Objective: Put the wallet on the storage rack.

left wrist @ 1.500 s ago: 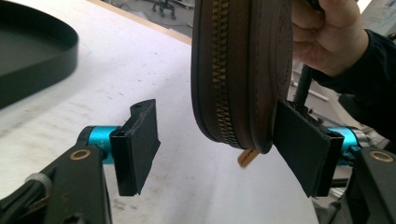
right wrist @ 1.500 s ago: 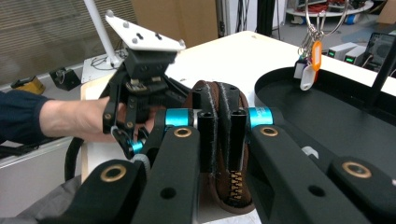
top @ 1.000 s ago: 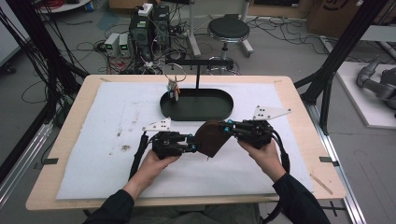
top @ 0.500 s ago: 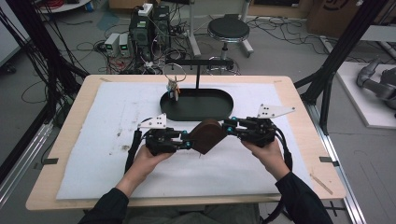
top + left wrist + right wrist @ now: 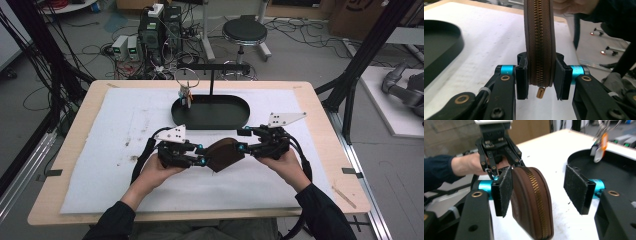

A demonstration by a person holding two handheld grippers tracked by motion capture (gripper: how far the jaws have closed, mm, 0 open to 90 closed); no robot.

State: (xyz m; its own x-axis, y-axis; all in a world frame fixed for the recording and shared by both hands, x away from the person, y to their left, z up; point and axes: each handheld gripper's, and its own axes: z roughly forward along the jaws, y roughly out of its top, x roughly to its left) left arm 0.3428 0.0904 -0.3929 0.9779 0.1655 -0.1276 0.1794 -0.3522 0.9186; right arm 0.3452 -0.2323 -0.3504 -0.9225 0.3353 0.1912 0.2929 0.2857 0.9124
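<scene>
The left tool (image 5: 200, 161) is clamped on one end of a brown zipped pouch (image 5: 223, 154), its pads pressed against both faces, the brass zipper pull (image 5: 540, 92) hanging between them. The pouch sits lifted over the white mat (image 5: 125, 125) at mid-bench. The right tool (image 5: 243, 147) stands wide open around the other end, one pad touching the leather.

1. The high view looks forward and down from above the near edge of the table (image 5: 320, 105).
2. The left gripper view sits close behind its jaws, facing the right edge.
3. The right gripper view faces back toward the left edge; both share the brown pouch (image 5: 539, 42).
</scene>
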